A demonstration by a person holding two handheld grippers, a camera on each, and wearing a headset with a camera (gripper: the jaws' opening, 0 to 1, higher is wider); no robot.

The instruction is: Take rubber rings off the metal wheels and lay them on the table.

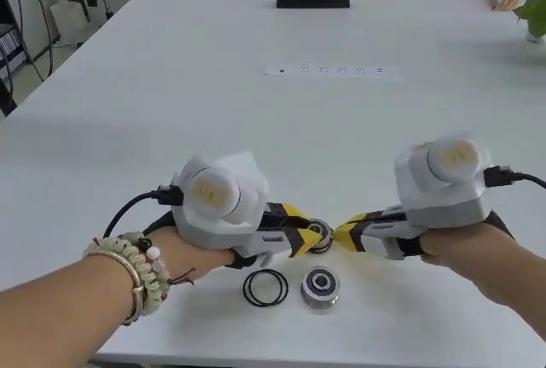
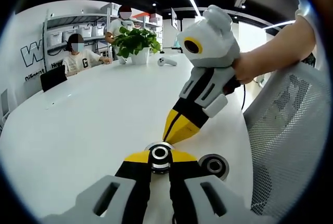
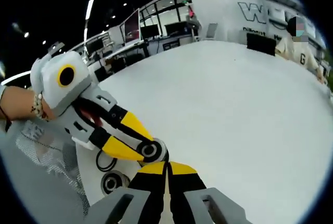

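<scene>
Wheel stock, two pieces. The metal wheel (image 1: 321, 234) is clamped between the yellow-tipped jaws of your left gripper (image 1: 310, 236), lifted just above the white table (image 1: 256, 112) at its near edge. In the left gripper view, your left gripper (image 2: 159, 157) has a jaw pressed to either side of the metal wheel (image 2: 159, 153), its bore facing the camera. Whether a rubber ring sits on it cannot be told.

The second wheel (image 1: 321, 287) lies flat on the table, below and just in front of the jaws, free of both grippers; it also shows at (image 2: 214, 165) and (image 3: 112, 182).

Rubber rings (image 1: 265, 288), black, lie flat and overlapping on the table just beside the second wheel, on its left in the head view; see also (image 3: 105, 161).

Your right gripper (image 1: 345, 233) points at the held wheel from the right, its tips meeting the wheel's rim (image 2: 173, 132). In its own view, your right gripper (image 3: 166, 166) has its jaws closed tight, with no gap between them. Whether they pinch anything thin cannot be told. Your left gripper (image 3: 151, 149) is opposite, tips at the wheel.

Containers, one: a white pot (image 2: 139, 57) at the far end of the table, holding a leafy green plant (image 2: 134, 39).
</scene>
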